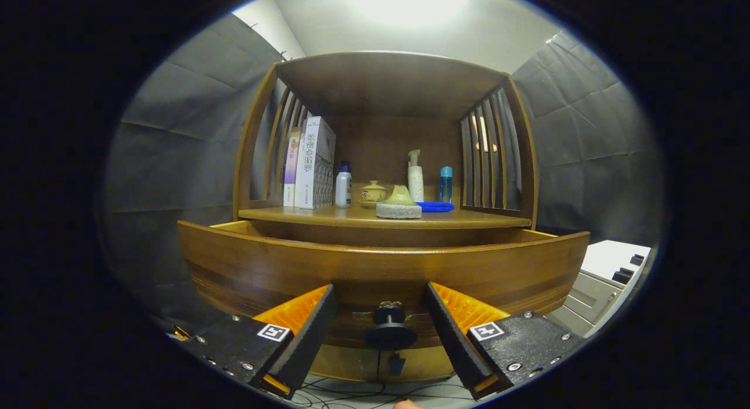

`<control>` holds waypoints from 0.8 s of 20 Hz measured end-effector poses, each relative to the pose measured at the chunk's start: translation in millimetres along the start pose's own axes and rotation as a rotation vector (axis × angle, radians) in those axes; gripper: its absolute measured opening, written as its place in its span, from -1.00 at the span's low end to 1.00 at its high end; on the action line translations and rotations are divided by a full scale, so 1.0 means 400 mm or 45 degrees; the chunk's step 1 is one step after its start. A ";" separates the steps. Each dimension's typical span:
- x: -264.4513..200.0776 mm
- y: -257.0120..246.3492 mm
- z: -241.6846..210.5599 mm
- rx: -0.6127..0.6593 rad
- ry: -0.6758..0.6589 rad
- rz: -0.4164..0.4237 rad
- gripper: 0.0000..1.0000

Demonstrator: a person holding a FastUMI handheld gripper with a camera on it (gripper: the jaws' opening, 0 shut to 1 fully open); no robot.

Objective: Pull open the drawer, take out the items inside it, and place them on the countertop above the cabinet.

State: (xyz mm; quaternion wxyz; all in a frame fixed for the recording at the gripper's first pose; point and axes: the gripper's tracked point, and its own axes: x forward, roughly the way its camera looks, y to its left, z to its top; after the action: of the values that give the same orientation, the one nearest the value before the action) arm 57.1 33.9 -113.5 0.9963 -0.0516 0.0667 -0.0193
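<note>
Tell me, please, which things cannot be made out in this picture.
- Inside of the drawer: gripper view; its front panel hides any items.
- Drawer knob between the open gripper fingers: whether a finger touches it cannot be told.
- Book spines: print too small.
- Small pot: partly hidden by the sponge.

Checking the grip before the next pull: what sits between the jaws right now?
In the gripper view, the drawer knob sits between the open jaws, which do not touch it; the drawer front is behind it.
</note>
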 end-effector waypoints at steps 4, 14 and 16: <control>0.032 -0.003 0.002 -0.002 0.015 0.007 0.91; 0.131 -0.004 0.005 -0.003 0.047 0.009 0.90; 0.149 -0.003 0.006 0.000 0.053 0.009 0.90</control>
State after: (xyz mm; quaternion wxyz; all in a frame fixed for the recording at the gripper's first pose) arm 116.5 30.1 -118.7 0.9947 -0.0510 0.0877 -0.0168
